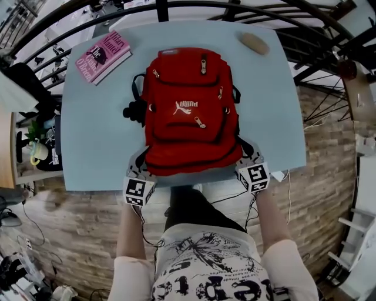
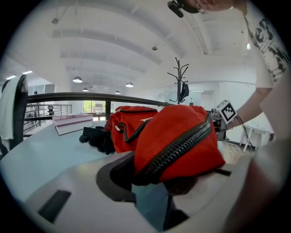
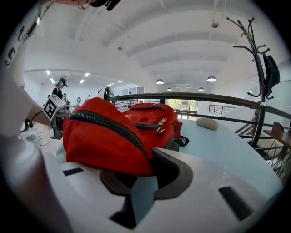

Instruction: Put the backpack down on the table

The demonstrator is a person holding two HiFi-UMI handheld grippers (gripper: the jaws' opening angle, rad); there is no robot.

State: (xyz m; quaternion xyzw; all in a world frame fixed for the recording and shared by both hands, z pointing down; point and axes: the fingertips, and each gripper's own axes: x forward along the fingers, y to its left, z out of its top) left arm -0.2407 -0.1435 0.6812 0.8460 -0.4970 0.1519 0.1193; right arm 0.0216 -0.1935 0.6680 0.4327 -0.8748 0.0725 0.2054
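A red backpack (image 1: 188, 111) lies flat, front up, in the middle of a light blue table (image 1: 94, 135), with its bottom at the near edge. My left gripper (image 1: 141, 175) is at its near left corner and my right gripper (image 1: 245, 163) at its near right corner. In the left gripper view the red fabric (image 2: 177, 136) bulges over the left gripper (image 2: 154, 184); its jaws stand apart, with bare table showing in the gap. In the right gripper view the backpack's corner (image 3: 109, 136) is bunched at the tips of the right gripper (image 3: 145, 179), whose jaws are nearly together.
A pink book (image 1: 104, 56) lies at the table's far left corner and a tan oval object (image 1: 254, 42) at the far right. A black soft item (image 1: 135, 110) sits against the backpack's left side. A dark railing (image 1: 176, 4) runs behind the table, and a coat stand (image 3: 259, 68) stands beyond it.
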